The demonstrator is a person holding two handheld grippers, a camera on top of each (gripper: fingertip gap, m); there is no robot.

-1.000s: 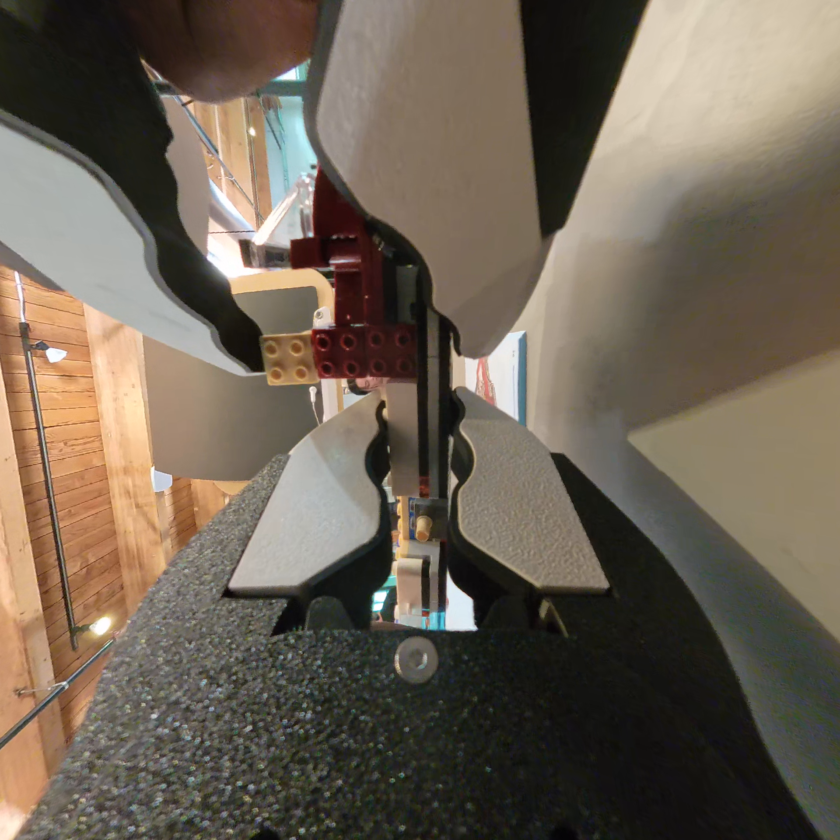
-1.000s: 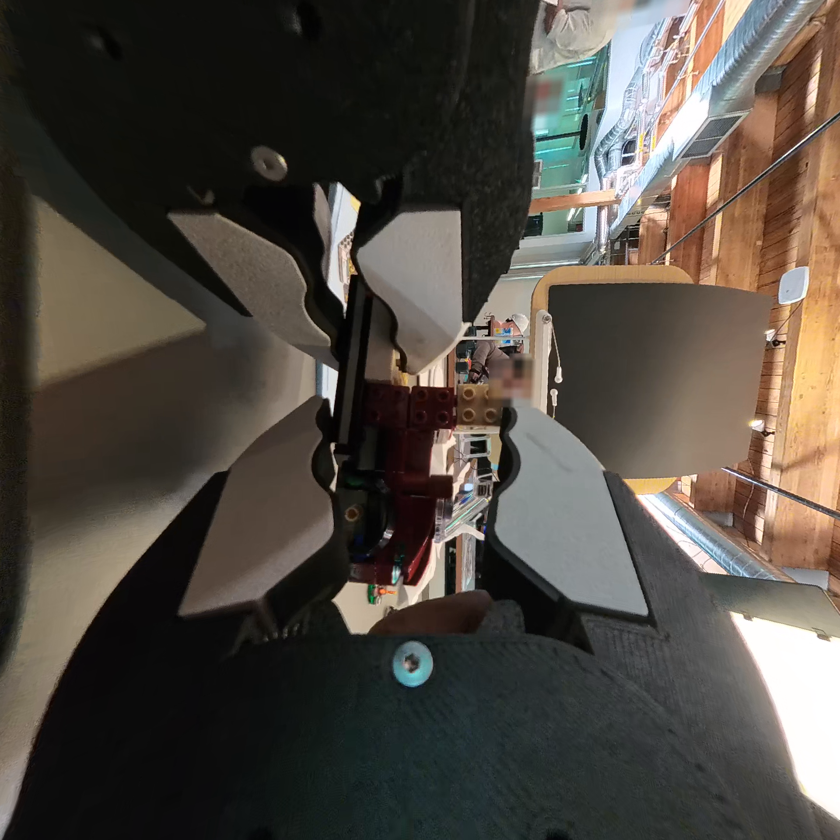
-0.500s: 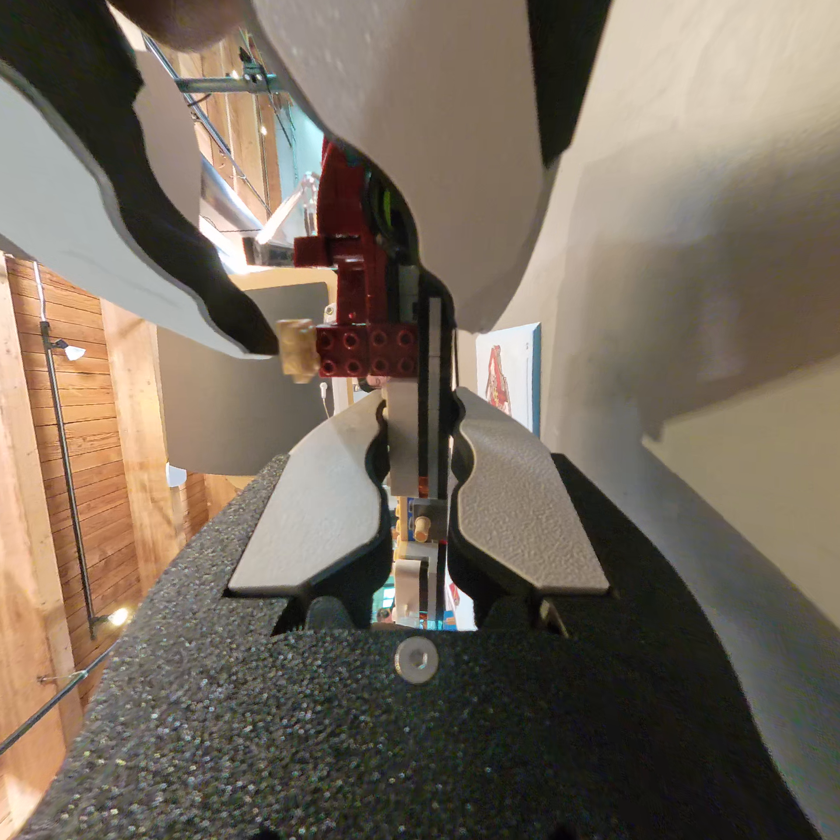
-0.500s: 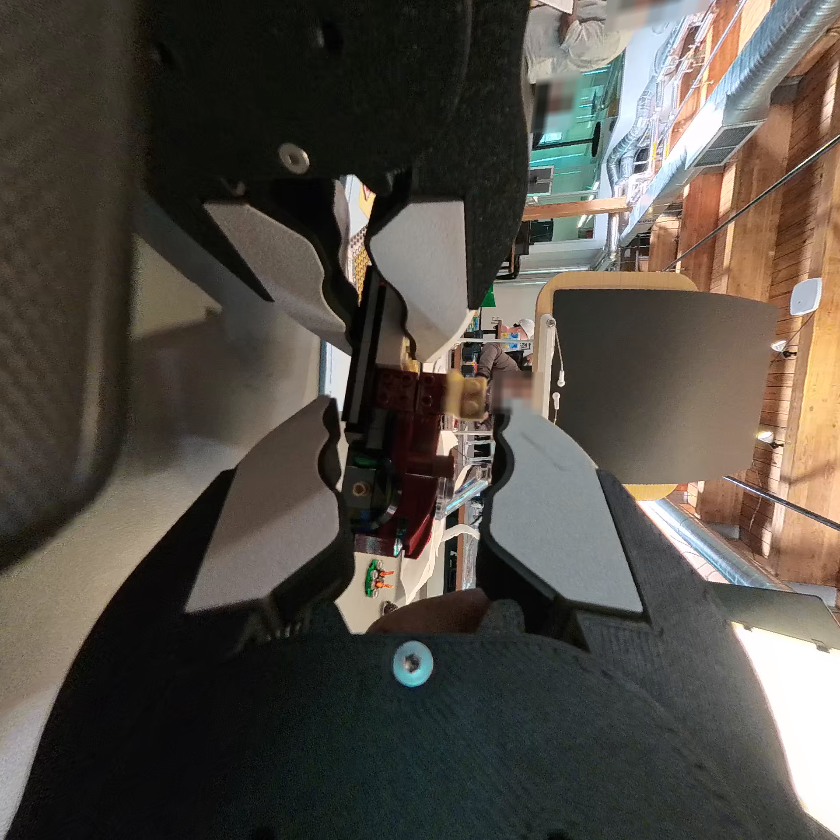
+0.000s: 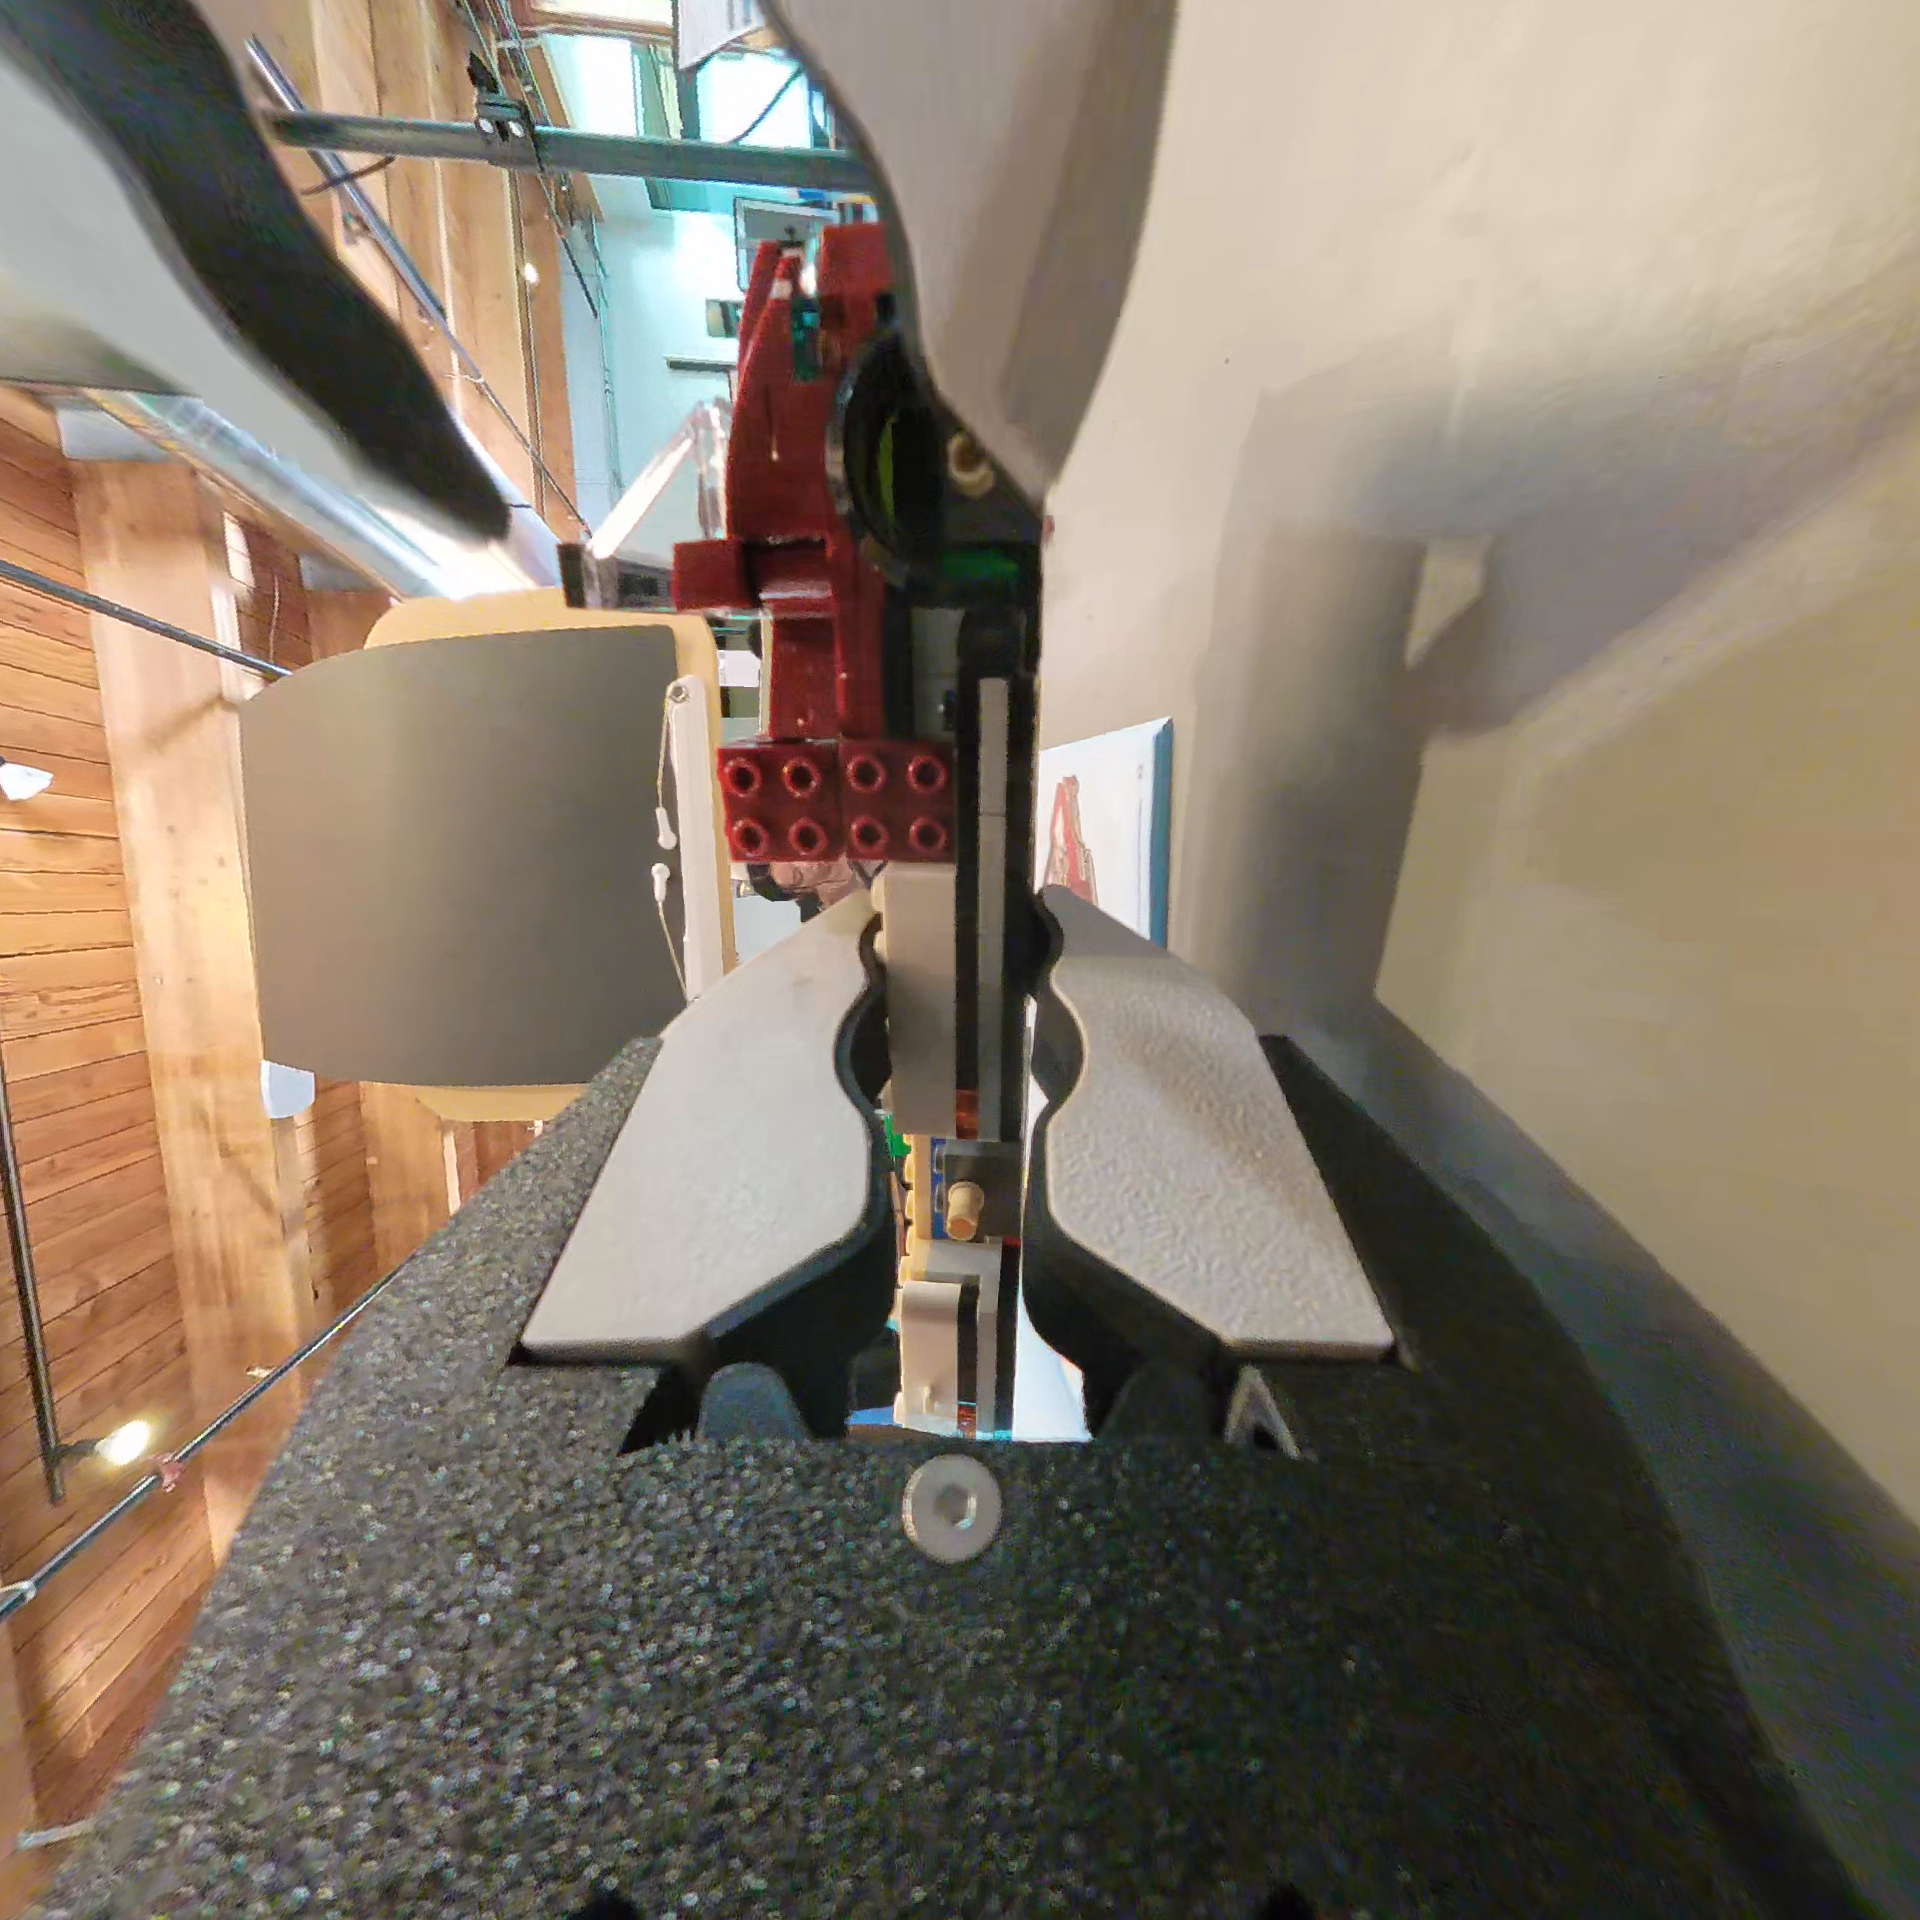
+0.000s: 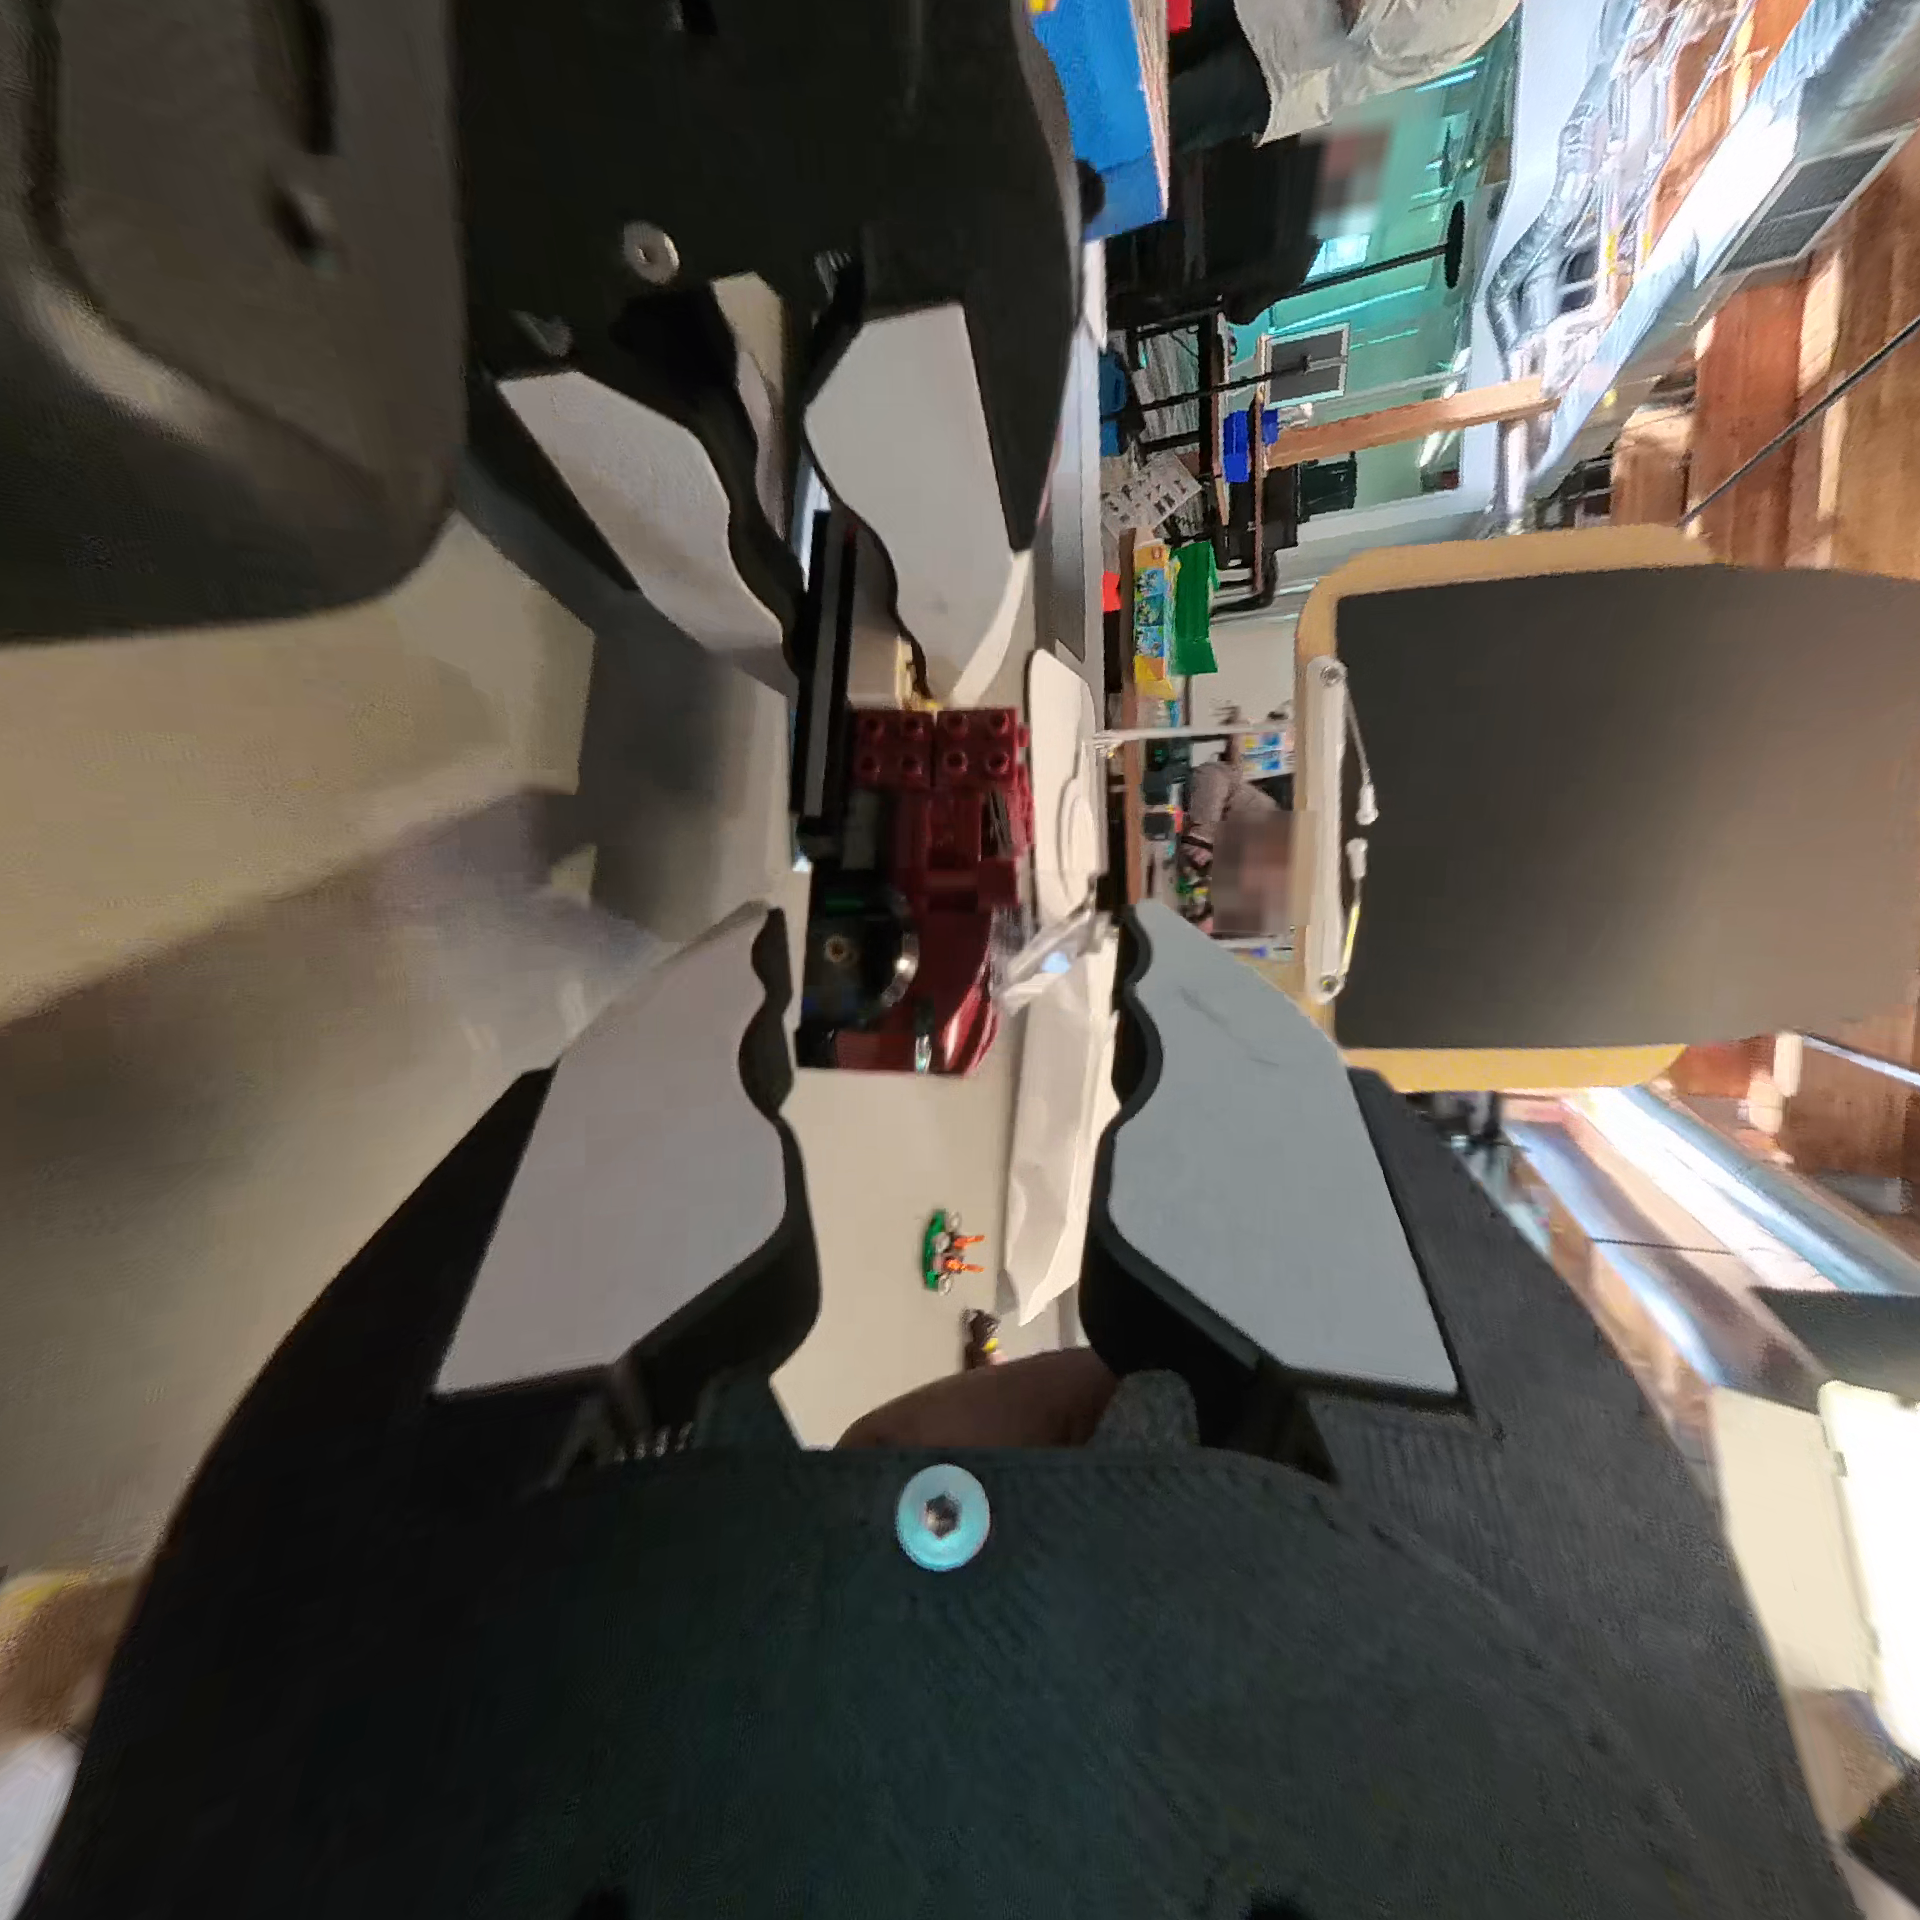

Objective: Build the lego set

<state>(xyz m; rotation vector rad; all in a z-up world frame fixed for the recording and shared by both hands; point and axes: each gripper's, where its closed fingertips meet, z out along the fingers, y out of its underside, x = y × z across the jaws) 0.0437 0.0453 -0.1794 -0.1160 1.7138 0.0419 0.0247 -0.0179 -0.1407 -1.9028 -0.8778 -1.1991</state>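
While your left gripper [image 5: 961,997] clamps the grey-and-black base of the dark red brick model [image 5: 831,665], your right gripper [image 6: 945,997] stands spread just beyond the model's far end, pads apart from it.

The left gripper [image 5: 961,935] is clamped with both pads pressed flat on the grey-and-black edge of a brick model [image 5: 821,582], jaws narrow and roughly parallel. The right gripper [image 6: 945,935] is held wide open facing the left one, fingertips spread either side of the model's dark red end without contact. A fingertip [image 6: 977,1397] is seen at the base of the right jaws.
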